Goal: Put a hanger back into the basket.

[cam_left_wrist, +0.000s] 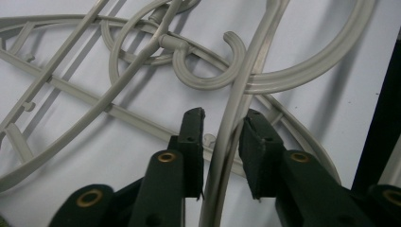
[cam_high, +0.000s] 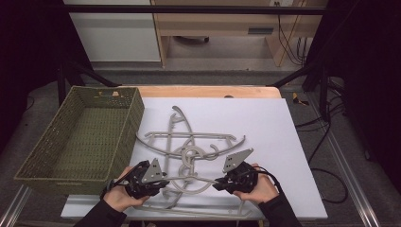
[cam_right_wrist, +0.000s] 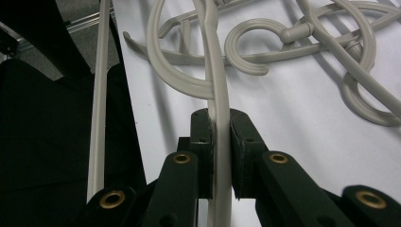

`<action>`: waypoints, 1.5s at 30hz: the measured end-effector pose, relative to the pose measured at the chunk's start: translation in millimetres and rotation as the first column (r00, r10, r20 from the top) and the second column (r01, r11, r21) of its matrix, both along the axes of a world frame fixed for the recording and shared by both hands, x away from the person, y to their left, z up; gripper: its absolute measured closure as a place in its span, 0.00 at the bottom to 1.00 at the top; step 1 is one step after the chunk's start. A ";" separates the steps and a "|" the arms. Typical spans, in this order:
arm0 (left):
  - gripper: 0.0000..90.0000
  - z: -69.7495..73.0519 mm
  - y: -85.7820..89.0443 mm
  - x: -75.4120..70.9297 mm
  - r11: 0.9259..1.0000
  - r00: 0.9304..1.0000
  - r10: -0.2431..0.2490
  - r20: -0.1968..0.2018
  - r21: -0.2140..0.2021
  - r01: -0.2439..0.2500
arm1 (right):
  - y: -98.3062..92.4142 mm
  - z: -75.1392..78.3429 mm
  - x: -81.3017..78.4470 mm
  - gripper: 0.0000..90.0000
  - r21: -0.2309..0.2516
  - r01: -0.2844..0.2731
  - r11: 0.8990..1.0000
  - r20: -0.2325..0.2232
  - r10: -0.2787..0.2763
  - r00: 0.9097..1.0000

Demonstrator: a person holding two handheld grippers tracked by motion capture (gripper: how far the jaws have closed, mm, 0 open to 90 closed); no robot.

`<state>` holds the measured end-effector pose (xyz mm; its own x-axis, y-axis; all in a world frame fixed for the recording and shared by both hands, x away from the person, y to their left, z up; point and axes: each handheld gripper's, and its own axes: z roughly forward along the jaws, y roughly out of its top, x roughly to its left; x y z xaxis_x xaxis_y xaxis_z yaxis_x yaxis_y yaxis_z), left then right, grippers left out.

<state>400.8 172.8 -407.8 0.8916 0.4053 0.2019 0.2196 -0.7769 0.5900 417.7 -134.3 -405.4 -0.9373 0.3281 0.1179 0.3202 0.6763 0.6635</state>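
Observation:
Several grey plastic hangers [cam_high: 189,142] lie tangled on a white board [cam_high: 269,137]. The nearest hanger [cam_high: 189,179] spans between my two grippers. My left gripper [cam_high: 164,182] sits at its left end. In the left gripper view the hanger's arm [cam_left_wrist: 239,94] runs between the jaws of my left gripper [cam_left_wrist: 222,118]. It touches the right pad [cam_left_wrist: 253,142], and a gap shows at the left pad. My right gripper [cam_high: 215,186] is shut on the same hanger's other arm [cam_right_wrist: 212,56]; in the right gripper view both pads of that gripper [cam_right_wrist: 218,116] press on it.
A green woven basket [cam_high: 127,137] stands on the left, its side along the board's left edge. More hangers' hooks [cam_left_wrist: 208,71] overlap just beyond the jaws. The board's front edge lies under my hands, and dark frame rails run along both sides.

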 end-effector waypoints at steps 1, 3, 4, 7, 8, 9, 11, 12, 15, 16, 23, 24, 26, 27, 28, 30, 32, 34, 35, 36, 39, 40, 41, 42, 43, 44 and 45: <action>0.82 -0.2 -0.6 -0.5 1.000 1.000 -0.002 0.002 0.007 0.002 | -0.1 0.1 0.1 0.91 0.003 -0.001 1.000 0.001 0.001 1.000; 0.83 -0.9 -1.7 -1.6 1.000 1.000 -0.004 0.007 0.020 0.004 | -0.2 0.1 0.3 0.91 0.008 -0.006 1.000 0.001 0.006 1.000; 0.84 -1.2 -2.3 -2.4 1.000 1.000 -0.004 0.014 0.025 0.004 | -0.7 -0.1 0.9 0.91 0.006 -0.016 1.000 0.003 0.016 1.000; 0.84 0.7 -3.3 -4.5 1.000 1.000 0.007 0.022 0.030 -0.008 | -0.2 -1.2 1.1 0.90 0.010 -0.012 1.000 0.007 0.012 1.000; 0.84 1.2 -3.1 -5.1 1.000 1.000 0.008 0.025 0.026 -0.008 | -0.2 -1.1 1.0 0.90 0.010 -0.008 1.000 0.009 0.008 1.000; 0.84 2.5 -2.8 -5.9 1.000 1.000 0.005 0.025 0.027 -0.006 | -0.8 -1.0 1.3 0.90 0.013 -0.014 1.000 0.018 0.014 1.000; 0.85 5.1 -2.2 -7.3 1.000 1.000 0.001 0.021 0.023 -0.001 | -1.2 -0.2 1.0 0.89 0.020 -0.006 1.000 0.025 0.005 1.000; 0.85 6.6 -1.9 -7.8 1.000 1.000 0.000 0.016 0.022 0.000 | -1.9 0.4 1.2 0.88 0.024 0.003 1.000 0.029 -0.003 1.000; 0.87 8.9 -2.0 -10.2 1.000 1.000 -0.008 0.008 0.017 0.008 | -4.6 2.1 1.5 0.84 0.038 0.034 0.999 0.047 -0.036 0.998; 0.87 9.3 -2.1 -10.8 1.000 1.000 -0.012 0.007 0.014 0.012 | -6.0 2.9 2.1 0.83 0.045 0.038 0.998 0.055 -0.041 0.998; 0.90 14.7 -2.4 -14.8 0.999 1.000 -0.019 -0.016 -0.047 0.018 | -15.6 9.7 1.7 0.66 0.103 0.106 0.989 0.111 -0.117 0.987; 0.90 16.1 -2.0 -15.2 0.998 1.000 -0.015 -0.012 -0.054 0.015 | -16.8 10.6 2.1 0.65 0.116 0.111 0.987 0.123 -0.125 0.985; 0.91 18.7 -0.5 -15.8 0.997 1.000 0.001 -0.010 -0.072 -0.002 | -19.5 12.7 1.8 0.59 0.138 0.120 0.983 0.141 -0.139 0.980; 0.91 19.8 0.7 -15.4 0.996 1.000 0.011 -0.011 -0.084 -0.012 | -20.8 13.7 1.9 0.57 0.153 0.128 0.980 0.155 -0.152 0.976; 0.91 20.8 2.2 -14.9 0.996 1.000 0.023 -0.013 -0.091 -0.024 | -22.3 14.8 1.9 0.53 0.167 0.141 0.976 0.166 -0.169 0.972; 0.91 22.5 5.6 -13.3 0.993 0.998 0.054 -0.011 -0.106 -0.055 | -25.2 16.6 3.0 0.47 0.207 0.173 0.963 0.181 -0.212 0.960; 0.91 24.0 9.2 -11.4 0.990 0.996 0.084 -0.009 -0.113 -0.084 | -28.4 18.5 4.0 0.42 0.244 0.205 0.948 0.197 -0.256 0.947; 0.91 24.3 10.4 -10.9 0.987 0.995 0.103 -0.008 -0.122 -0.103 | -32.7 20.4 4.7 0.37 0.278 0.231 0.932 0.204 -0.293 0.934; 0.91 24.9 13.0 -9.2 0.981 0.991 0.135 -0.015 -0.142 -0.135 | -34.8 21.2 5.0 0.34 0.298 0.249 0.921 0.213 -0.319 0.924; 0.91 25.3 14.3 -8.6 0.978 0.989 0.147 -0.011 -0.145 -0.147 | -37.4 21.9 5.5 0.33 0.322 0.261 0.910 0.212 -0.338 0.917; 0.91 26.7 18.1 -7.3 0.969 0.982 0.186 -0.010 -0.165 -0.185 | -46.5 24.6 6.0 0.28 0.385 0.302 0.872 0.204 -0.399 0.894; 0.91 27.4 19.4 -7.1 0.966 0.980 0.199 -0.004 -0.170 -0.196 | -49.7 25.5 6.0 0.26 0.399 0.316 0.861 0.200 -0.418 0.886; 0.91 28.5 21.0 -7.0 0.963 0.978 0.208 -0.002 -0.177 -0.205 | -53.0 26.1 6.1 0.24 0.409 0.327 0.852 0.200 -0.433 0.879; 0.91 29.7 22.6 -7.0 0.960 0.976 0.217 0.003 -0.184 -0.213 | -56.2 26.6 6.1 0.23 0.414 0.339 0.845 0.200 -0.448 0.872; 0.91 31.2 24.3 -7.2 0.957 0.974 0.226 0.013 -0.188 -0.220 | -59.3 27.1 5.7 0.21 0.414 0.353 0.839 0.195 -0.460 0.866; 0.91 32.9 26.2 -7.5 0.954 0.972 0.234 0.019 -0.196 -0.225 | -62.6 27.3 5.5 0.20 0.412 0.361 0.836 0.194 -0.468 0.862; 0.91 34.5 27.9 -7.9 0.950 0.970 0.244 0.022 -0.209 -0.234 | -65.6 27.5 5.0 0.19 0.413 0.375 0.830 0.195 -0.483 0.853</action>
